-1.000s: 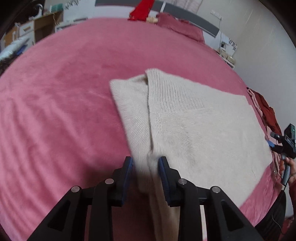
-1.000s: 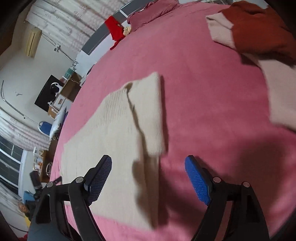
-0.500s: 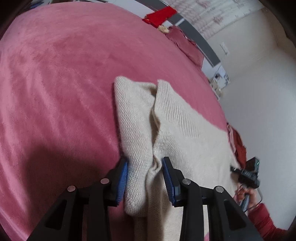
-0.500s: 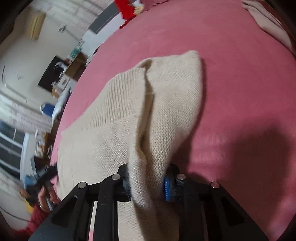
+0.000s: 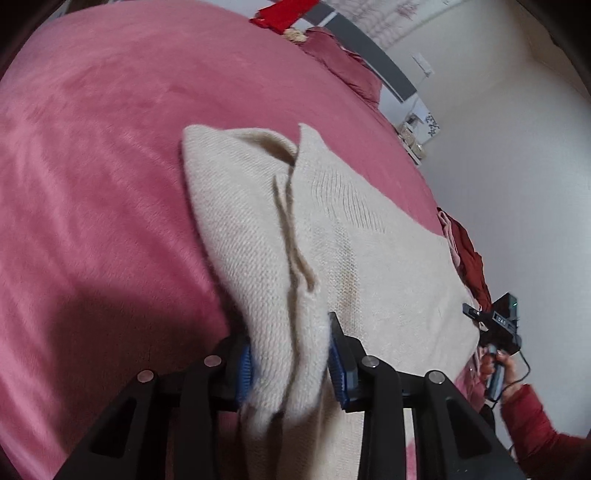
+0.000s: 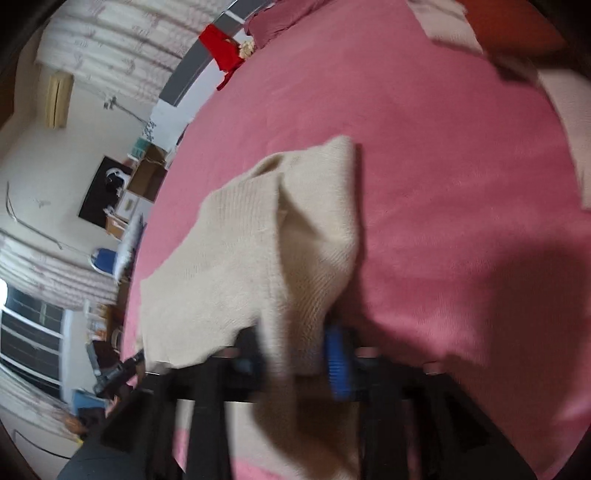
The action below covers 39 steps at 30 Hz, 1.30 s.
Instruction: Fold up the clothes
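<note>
A cream knit sweater (image 5: 369, 258) (image 6: 229, 258) lies on a pink bed cover (image 5: 92, 166) (image 6: 443, 147), with one side folded over and bunched up. My left gripper (image 5: 290, 365) is shut on the near end of that folded strip, which hangs thick between the blue pads. In the blurred right wrist view my right gripper (image 6: 295, 358) has the sweater's other end between its pads. Its jaws are opening, and the cloth is still raised and draped from them. A hand in a red sleeve (image 5: 524, 417) shows at the sweater's far corner.
Rust-red and pale pink clothes (image 5: 469, 258) (image 6: 569, 122) lie heaped on the bed beyond the sweater. A red cloth (image 5: 284, 14) and a dark pink pillow (image 5: 343, 66) sit at the head of the bed. Boxes and furniture (image 6: 147, 177) stand beside the bed.
My right gripper, open above the sweater a second ago, closed on its folded edge and lifted it. The left gripper kept its hold and turned, and the fold bunched up.
</note>
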### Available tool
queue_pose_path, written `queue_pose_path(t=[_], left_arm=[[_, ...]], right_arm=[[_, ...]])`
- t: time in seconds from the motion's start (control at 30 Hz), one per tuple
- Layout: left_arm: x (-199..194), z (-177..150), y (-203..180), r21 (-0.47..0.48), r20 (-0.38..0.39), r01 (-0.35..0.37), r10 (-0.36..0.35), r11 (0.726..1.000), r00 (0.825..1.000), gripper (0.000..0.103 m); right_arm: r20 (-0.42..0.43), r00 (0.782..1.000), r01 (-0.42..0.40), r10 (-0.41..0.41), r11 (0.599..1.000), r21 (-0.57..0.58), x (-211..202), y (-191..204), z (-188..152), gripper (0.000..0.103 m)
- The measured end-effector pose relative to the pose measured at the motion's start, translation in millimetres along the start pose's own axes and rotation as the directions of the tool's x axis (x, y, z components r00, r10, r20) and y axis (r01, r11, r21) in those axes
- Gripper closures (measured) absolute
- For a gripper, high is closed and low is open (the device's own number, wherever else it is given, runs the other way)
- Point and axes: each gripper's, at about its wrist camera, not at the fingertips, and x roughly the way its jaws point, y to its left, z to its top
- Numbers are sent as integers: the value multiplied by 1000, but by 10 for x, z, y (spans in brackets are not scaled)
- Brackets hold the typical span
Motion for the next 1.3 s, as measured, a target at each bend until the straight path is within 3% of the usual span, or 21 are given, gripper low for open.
queue_pose_path(t=[0.07,0.1,0.2,0.27,0.4,0.43,0.47,0.5,0.53,0.57,0.6,0.67,0.9,1.0,1.03,1.07,1.13,1.2,1.27,1.3], left_arm=[[-24,-48,-23,-13,-43,2,-3,1000,999,69],[-36,-81,-32,-20,-64,4,-6,1000,998,69],[-47,-263,-52,-33,-155,32,-37,999,987,68],[-22,-349,-141,7,-181,32,-30,999,983,65],[-79,-503,-252,128,-158,-17,37,992,987,53],[-75,-520,-273,140,-163,-20,43,990,986,53],[-73,-541,-287,149,-183,-16,43,989,982,54],[-68,-542,-292,147,-210,-4,35,989,977,55],[-69,-521,-274,129,-245,11,21,992,969,61],[-81,-501,-241,106,-277,21,9,994,961,77],[-92,-481,-208,83,-308,30,-3,996,951,82],[-158,-463,-160,60,-334,37,-15,997,943,87],[-820,-712,199,-3,-262,46,-45,999,964,92],[-929,-794,12,34,-285,75,-62,997,956,94],[-988,-840,-25,48,-302,84,-66,995,951,102],[-1037,-903,-51,64,-319,84,-59,994,946,103],[-1075,-1036,-17,89,-362,53,-17,995,932,103],[-1063,-1166,85,106,-395,2,40,994,918,102],[-1051,-1169,132,131,-361,-54,99,990,927,97],[-1063,-1139,143,140,-331,-75,118,987,936,95]], right_arm=[[3,999,-47,47,998,34,-61,-60,-54,37],[-4,998,-65,65,997,44,-111,-80,-104,25],[-80,992,-102,102,995,8,-226,-106,-270,22],[-150,981,-134,127,990,-41,-207,-81,-373,20],[-147,989,-21,-13,974,-226,-2,221,-528,17],[-173,984,-16,-26,972,-236,27,277,-554,26],[-200,979,-12,-39,969,-246,56,332,-580,42],[-226,973,-8,-52,967,-256,85,388,-606,92],[-254,966,-18,-48,967,-253,93,422,-629,89],[-281,959,-40,-33,967,-250,74,455,-662,90],[-305,952,-52,-34,962,-269,56,520,-713,90],[-313,950,-72,-14,963,-261,-41,565,-756,90],[-238,962,-155,133,985,-78,-387,639,-666,90],[-239,956,-187,167,980,-66,-585,725,-764,90],[-243,955,-191,169,979,-70,-642,798,-810,90],[-249,954,-191,167,979,-73,-704,796,-877,90],[-266,951,-181,156,981,-71,-749,771,-1013,90],[-284,954,-119,99,991,-57,-686,659,-1119,90],[-264,963,47,-51,999,-21,-594,387,-1147,85],[-237,969,80,-75,997,13,-601,256,-1114,85]])
